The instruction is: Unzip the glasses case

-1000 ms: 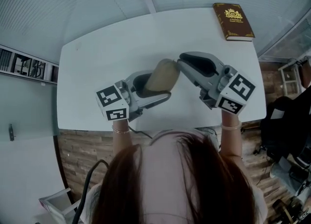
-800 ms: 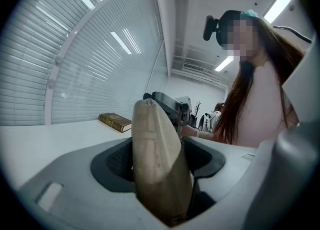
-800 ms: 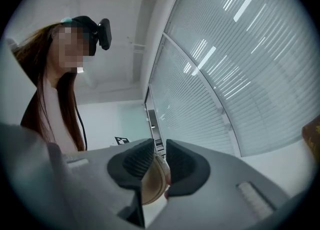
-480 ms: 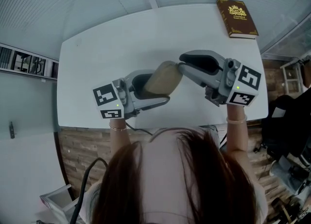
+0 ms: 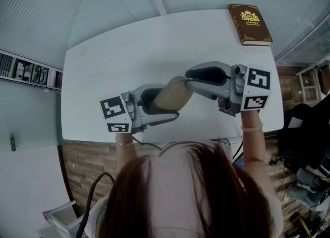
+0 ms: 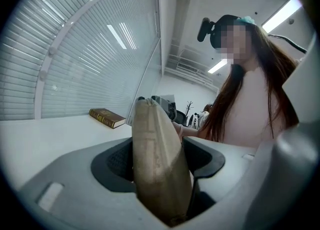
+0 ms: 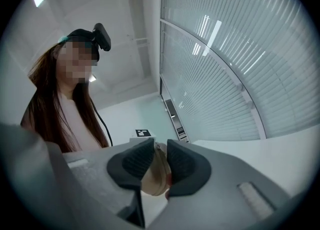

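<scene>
Tan glasses case (image 5: 172,95) has shifted toward the person (image 5: 180,190).

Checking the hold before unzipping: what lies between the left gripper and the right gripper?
The glasses case. The head view shows it bridging the left gripper and the right gripper, and each gripper view shows jaws closed on one end.

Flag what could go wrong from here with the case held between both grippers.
1. The right gripper jaws pinch only the tip of the glasses case. No zipper pull shows there, so a pull may just slip off the fabric.
2. The left gripper clamps the case's other end alone. A hard pull could twist it loose and drop it onto the table.
</scene>
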Available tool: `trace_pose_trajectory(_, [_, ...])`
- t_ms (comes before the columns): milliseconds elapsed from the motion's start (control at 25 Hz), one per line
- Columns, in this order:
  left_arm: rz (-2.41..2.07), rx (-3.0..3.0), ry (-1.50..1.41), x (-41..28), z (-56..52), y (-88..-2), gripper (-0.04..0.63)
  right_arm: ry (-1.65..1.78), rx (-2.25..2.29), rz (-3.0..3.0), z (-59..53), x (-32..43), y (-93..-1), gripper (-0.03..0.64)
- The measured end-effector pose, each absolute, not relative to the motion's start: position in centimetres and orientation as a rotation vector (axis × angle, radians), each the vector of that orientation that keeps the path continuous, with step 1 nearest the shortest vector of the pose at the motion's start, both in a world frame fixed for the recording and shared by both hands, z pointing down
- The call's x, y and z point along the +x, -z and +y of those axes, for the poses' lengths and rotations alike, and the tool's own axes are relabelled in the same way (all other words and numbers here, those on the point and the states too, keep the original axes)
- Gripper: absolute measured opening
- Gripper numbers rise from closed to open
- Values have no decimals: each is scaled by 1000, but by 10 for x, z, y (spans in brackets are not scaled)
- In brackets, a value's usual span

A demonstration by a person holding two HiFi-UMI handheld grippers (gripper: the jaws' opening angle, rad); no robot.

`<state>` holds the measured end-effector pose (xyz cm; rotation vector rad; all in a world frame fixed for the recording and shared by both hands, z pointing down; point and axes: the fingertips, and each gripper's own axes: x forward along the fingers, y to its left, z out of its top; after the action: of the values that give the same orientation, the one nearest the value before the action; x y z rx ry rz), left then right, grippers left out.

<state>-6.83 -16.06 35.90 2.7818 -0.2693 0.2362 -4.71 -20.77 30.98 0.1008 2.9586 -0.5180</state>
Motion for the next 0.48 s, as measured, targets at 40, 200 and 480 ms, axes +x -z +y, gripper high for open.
trace_pose_trajectory(40, [-277, 2780, -246, -68, -161, -360, 299, 547, 119, 2953, -208, -47, -311, 76])
trace_pose_trajectory(200, [-292, 2760, -236, -70, -163, -363, 299, 583, 91, 2919, -211, -47, -313, 48])
trace_pose_trajectory(480, [-306, 2737, -149, -73, -168, -362, 294, 480, 15, 2952, -216, -45, -313, 3])
